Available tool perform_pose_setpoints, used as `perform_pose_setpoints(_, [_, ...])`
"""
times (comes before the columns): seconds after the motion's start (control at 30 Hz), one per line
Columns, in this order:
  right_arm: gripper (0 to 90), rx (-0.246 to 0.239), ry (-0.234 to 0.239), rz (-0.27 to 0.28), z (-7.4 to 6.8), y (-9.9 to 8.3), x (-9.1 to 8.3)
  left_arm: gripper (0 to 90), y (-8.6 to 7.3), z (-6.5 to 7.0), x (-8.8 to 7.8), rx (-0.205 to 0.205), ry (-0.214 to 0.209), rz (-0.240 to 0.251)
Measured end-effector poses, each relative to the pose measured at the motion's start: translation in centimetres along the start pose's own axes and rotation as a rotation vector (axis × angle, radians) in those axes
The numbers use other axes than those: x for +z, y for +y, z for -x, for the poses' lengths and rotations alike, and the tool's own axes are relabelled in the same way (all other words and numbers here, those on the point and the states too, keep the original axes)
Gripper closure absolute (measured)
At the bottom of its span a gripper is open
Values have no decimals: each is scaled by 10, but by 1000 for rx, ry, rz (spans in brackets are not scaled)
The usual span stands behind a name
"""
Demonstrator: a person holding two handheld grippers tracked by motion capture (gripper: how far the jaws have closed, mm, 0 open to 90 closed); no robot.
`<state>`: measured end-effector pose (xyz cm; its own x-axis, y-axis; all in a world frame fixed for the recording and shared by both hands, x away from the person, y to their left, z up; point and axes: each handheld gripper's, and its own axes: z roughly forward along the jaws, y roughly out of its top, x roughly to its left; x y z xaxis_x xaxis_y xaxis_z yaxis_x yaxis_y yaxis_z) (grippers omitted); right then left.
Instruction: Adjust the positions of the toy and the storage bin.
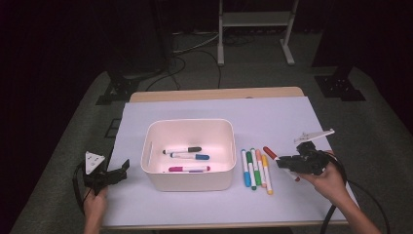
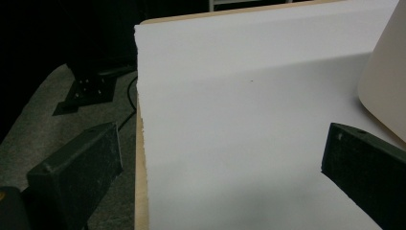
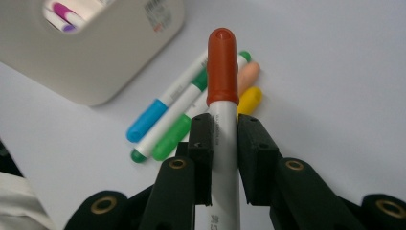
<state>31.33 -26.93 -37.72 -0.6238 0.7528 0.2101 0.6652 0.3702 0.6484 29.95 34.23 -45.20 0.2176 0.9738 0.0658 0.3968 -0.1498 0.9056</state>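
My right gripper (image 1: pixel 281 161) is shut on a white marker with a red cap (image 1: pixel 269 152), held a little above the table at the right. In the right gripper view the red-capped marker (image 3: pixel 222 67) sticks out forward between the two pads of the gripper (image 3: pixel 224 129). Below it several markers (image 1: pixel 255 169) lie side by side on the white sheet, with blue (image 3: pixel 146 120), green (image 3: pixel 170 136), peach (image 3: pixel 249 74) and yellow (image 3: pixel 250 100) caps. My left gripper (image 1: pixel 119 170) rests at the table's left edge, open (image 2: pixel 222 163), with nothing between its jaws.
A white bin (image 1: pixel 187 124) stands in the middle of the table and holds three markers: black-capped (image 1: pixel 182 150), blue-capped (image 1: pixel 190 156) and magenta (image 1: pixel 189 168). The bin's wall (image 2: pixel 388 72) is close to the left gripper. The white sheet (image 1: pixel 272 112) covers the tabletop.
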Motion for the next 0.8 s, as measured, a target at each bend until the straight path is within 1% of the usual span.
perform_pose_setpoints(0.1, [758,-22,22,12,-6,9,-7,0,0,0,0,1,0,-2])
perform_pose_setpoints(0.13, [758,-37,41,23,-12,15,-12,0,0,0,0,1,0,-3])
perform_pose_setpoints(0.2, [758,-45,46,26,-14,18,-14,0,0,0,0,0,0,-3])
perform_pose_setpoints(0.3, [758,-76,60,37,-23,29,-22,0,0,0,0,-1,-1,-1])
perform_pose_setpoints(0.4, [758,-94,84,50,-32,40,-28,0,0,0,0,-1,-1,-2])
perform_pose_setpoints(0.47, [758,-117,86,50,-40,47,-31,0,0,0,0,-1,-2,-1])
perform_pose_setpoints(0.5, [758,-138,99,57,-48,55,-35,0,0,-1,0,-2,-3,0])
perform_pose_setpoints(0.57, [758,-143,101,57,-50,57,-36,0,0,0,0,-2,-2,2])
perform_pose_setpoints(0.63, [758,-162,108,57,-57,64,-39,0,0,0,0,0,-3,0])
perform_pose_setpoints(0.67, [758,-187,117,64,-64,72,-42,0,0,0,0,0,-3,0])
perform_pose_setpoints(0.7, [758,-187,117,64,-64,72,-42,0,0,0,0,0,-3,1])
perform_pose_setpoints(0.8, [758,-215,131,62,-75,82,-44,0,0,0,0,-1,-3,1])
